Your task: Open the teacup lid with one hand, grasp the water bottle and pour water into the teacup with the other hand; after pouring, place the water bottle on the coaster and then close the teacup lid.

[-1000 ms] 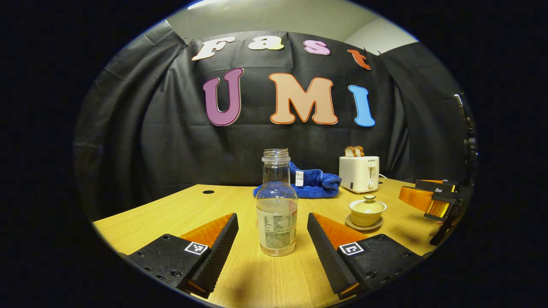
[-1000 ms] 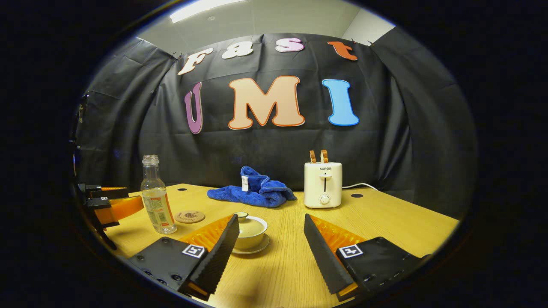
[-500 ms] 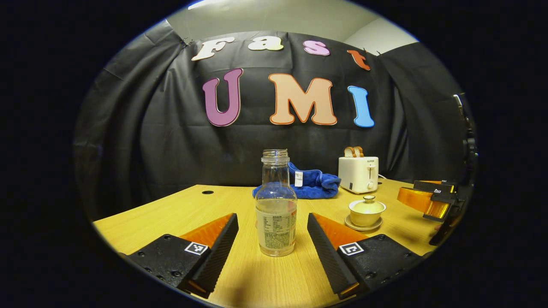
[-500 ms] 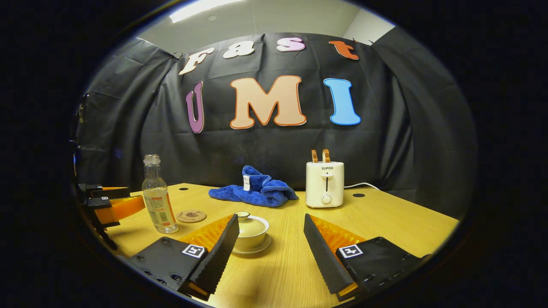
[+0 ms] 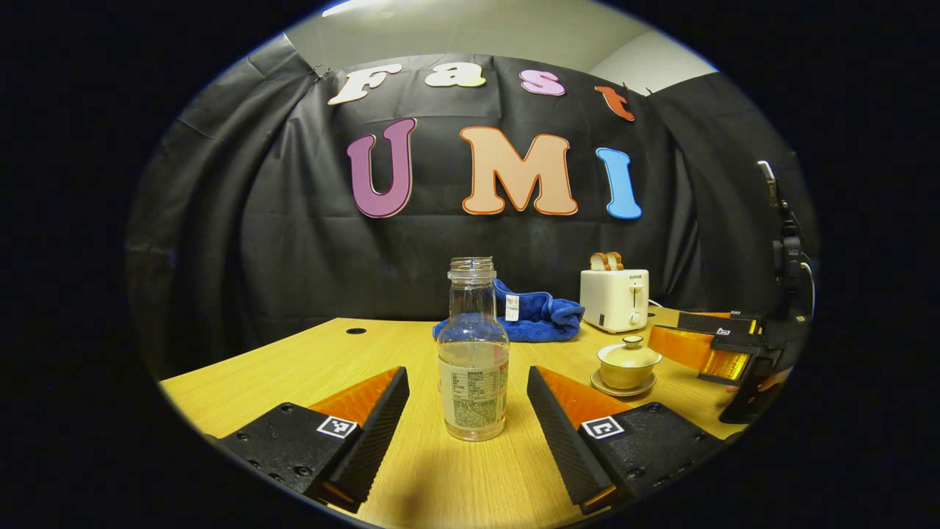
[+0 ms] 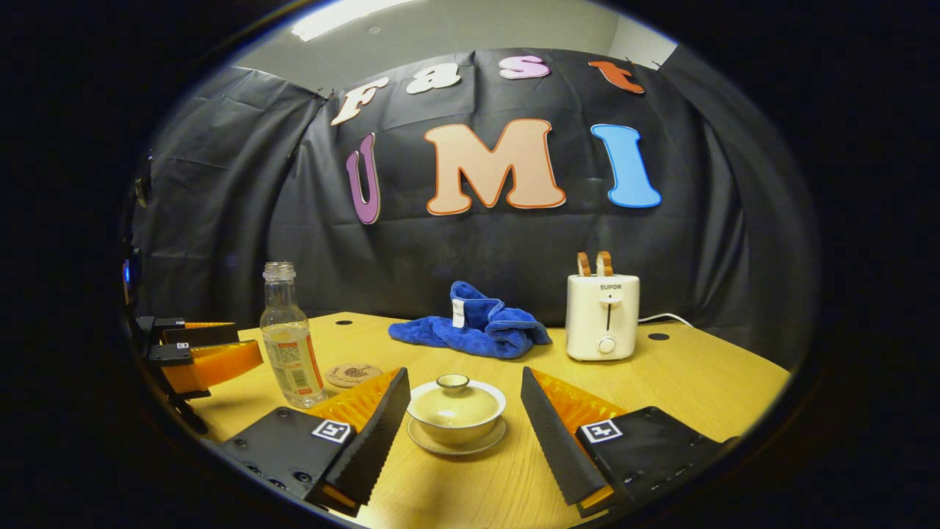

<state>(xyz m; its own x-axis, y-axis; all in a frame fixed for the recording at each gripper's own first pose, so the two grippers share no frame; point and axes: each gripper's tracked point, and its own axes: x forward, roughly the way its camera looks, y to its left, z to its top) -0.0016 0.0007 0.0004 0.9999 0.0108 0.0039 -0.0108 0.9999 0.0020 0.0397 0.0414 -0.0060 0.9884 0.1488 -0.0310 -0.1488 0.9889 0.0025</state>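
Note:
A clear uncapped water bottle [image 5: 474, 353] with a label stands upright on the wooden table, between the open fingers of my left gripper [image 5: 468, 419], which do not touch it. The bottle [image 6: 292, 339] also shows at the left of the right gripper view. A cream teacup [image 6: 455, 411] sits on its saucer with the lid on, just ahead of my right gripper [image 6: 464, 433], whose open fingers flank it. The teacup [image 5: 629, 362] lies right of the bottle in the left gripper view, with the right gripper [image 5: 716, 345] beside it. A round cork coaster [image 6: 353, 374] lies behind the bottle.
A blue towel [image 6: 474, 330] is bunched at the back of the table [image 6: 690, 382]. A white toaster [image 6: 602, 316] with two bread slices stands at the back right, its cord trailing right. The left gripper [image 6: 198, 353] shows at the far left of the right gripper view.
My right gripper has shifted left and forward, so the teacup now sits centred between its fingers and looks larger. The left gripper and bottle have stayed put.

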